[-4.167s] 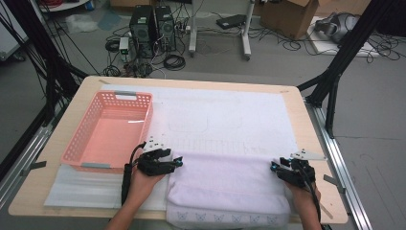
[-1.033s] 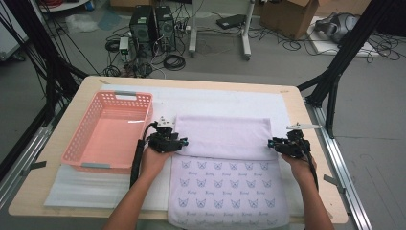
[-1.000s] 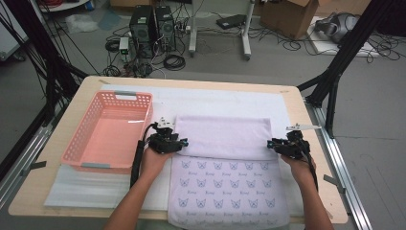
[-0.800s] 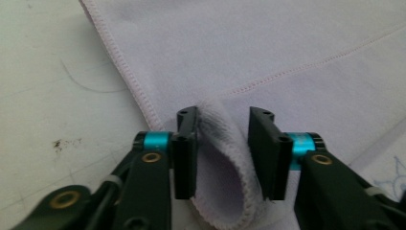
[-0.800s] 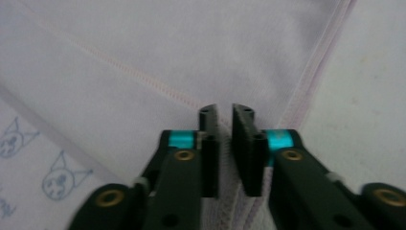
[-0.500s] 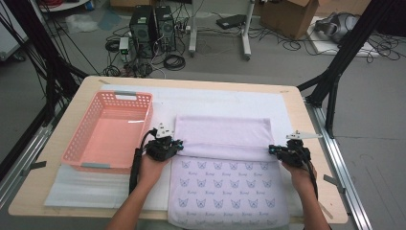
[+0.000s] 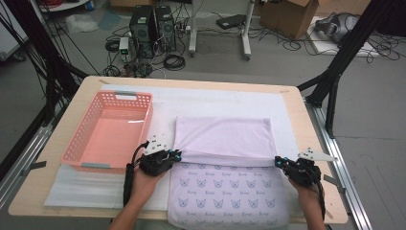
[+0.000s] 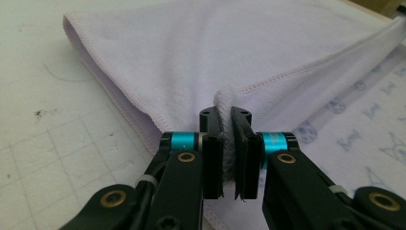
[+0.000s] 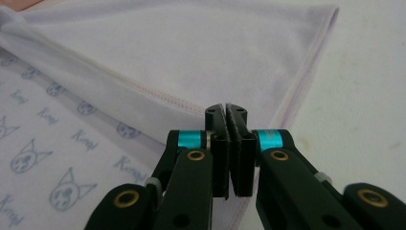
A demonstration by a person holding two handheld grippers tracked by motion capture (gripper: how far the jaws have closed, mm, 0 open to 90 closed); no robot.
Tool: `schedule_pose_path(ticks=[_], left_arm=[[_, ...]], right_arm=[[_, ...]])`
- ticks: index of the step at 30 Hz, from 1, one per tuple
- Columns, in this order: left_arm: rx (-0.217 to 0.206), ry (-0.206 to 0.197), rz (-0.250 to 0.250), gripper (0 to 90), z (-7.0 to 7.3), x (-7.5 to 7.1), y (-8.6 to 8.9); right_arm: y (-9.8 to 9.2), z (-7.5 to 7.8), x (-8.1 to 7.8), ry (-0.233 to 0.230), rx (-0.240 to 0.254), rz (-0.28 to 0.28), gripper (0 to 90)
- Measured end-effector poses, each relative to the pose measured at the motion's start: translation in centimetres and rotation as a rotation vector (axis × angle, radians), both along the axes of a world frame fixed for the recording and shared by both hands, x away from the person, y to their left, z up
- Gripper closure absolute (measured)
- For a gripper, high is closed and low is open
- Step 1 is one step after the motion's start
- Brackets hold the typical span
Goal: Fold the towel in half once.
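High view: pink basket (image 7: 107, 132) beside folded towel (image 7: 222, 139) | gripper views: left gripper (image 8: 228, 132) fingers clamped a towel bunch; right gripper (image 9: 229, 129) fingers pinched its hem

Lab, computer towers (image 7: 152, 24), floor cables (image 7: 174, 61), rig frame (image 7: 335, 72)

A pink basket (image 7: 107, 132) sits on the white mat (image 7: 225, 100).

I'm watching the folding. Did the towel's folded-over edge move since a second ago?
Yes. The towel edge, pinched by the left tool and right tool, came nearer the person, past the pink basket front rim.
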State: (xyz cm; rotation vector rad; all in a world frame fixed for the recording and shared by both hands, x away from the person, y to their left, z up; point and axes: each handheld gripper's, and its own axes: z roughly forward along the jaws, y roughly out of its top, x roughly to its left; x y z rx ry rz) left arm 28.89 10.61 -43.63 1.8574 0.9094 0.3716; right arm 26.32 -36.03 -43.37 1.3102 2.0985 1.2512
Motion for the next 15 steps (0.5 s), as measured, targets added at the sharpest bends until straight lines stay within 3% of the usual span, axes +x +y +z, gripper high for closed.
schedule_pose_path(ticks=[4,15], left_arm=[[-0.008,-0.035,-0.011,82.7,0.3,-1.1,0.1],[-0.038,-0.038,-0.001,84.5,0.4,-2.8,0.4]], right_arm=[[0.2,0.0,-0.9,-0.011,-0.007,0.001,88.3],[0.0,0.4,-2.5,-0.028,0.006,0.000,88.3]])
